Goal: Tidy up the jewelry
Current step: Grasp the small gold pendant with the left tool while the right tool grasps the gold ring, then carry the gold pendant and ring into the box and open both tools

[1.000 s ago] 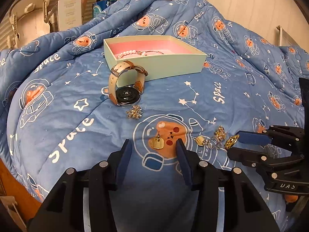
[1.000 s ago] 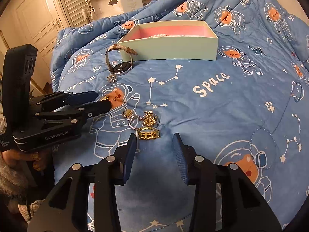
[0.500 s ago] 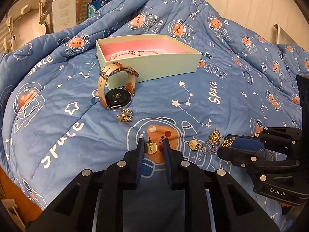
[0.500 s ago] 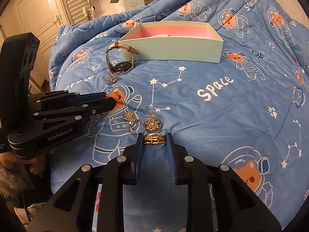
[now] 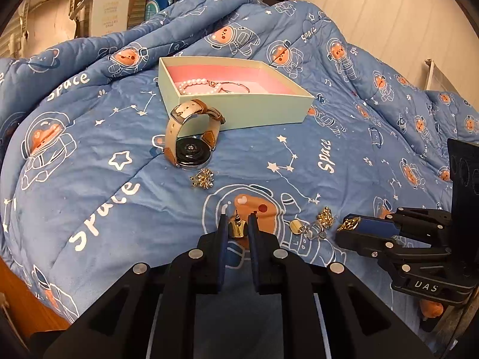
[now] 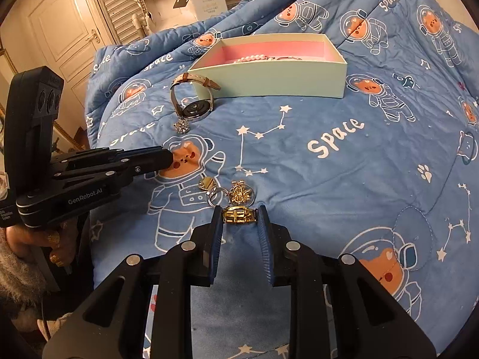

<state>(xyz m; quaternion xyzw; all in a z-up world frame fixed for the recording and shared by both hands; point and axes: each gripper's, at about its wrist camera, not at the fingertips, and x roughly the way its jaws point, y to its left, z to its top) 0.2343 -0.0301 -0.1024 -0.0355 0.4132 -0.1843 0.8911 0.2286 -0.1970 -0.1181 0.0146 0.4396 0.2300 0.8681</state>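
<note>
A small gold earring with a thin post standing up from it sits pinched between the pads of the left gripper, whose jaws have just been closing and now press on it from both sides, low over the orange bear printed on the blue space-themed quilt that covers the bed. Just to its right a wide gold openwork ring is clamped across its width by the right gripper, whose jaws came in a little earlier and now hold steady on it. Between the two grippers lies a small huddle of loose pieces: a gold tag charm, a silver ring and a round gold filigree pendant, touching or nearly so. Farther up the quilt a sparkly snowflake brooch lies just beside a wristwatch with a pale leather strap, which leans against a mint-green box. The box's pink interior holds a pearl bracelet and a thin bangle.
</note>
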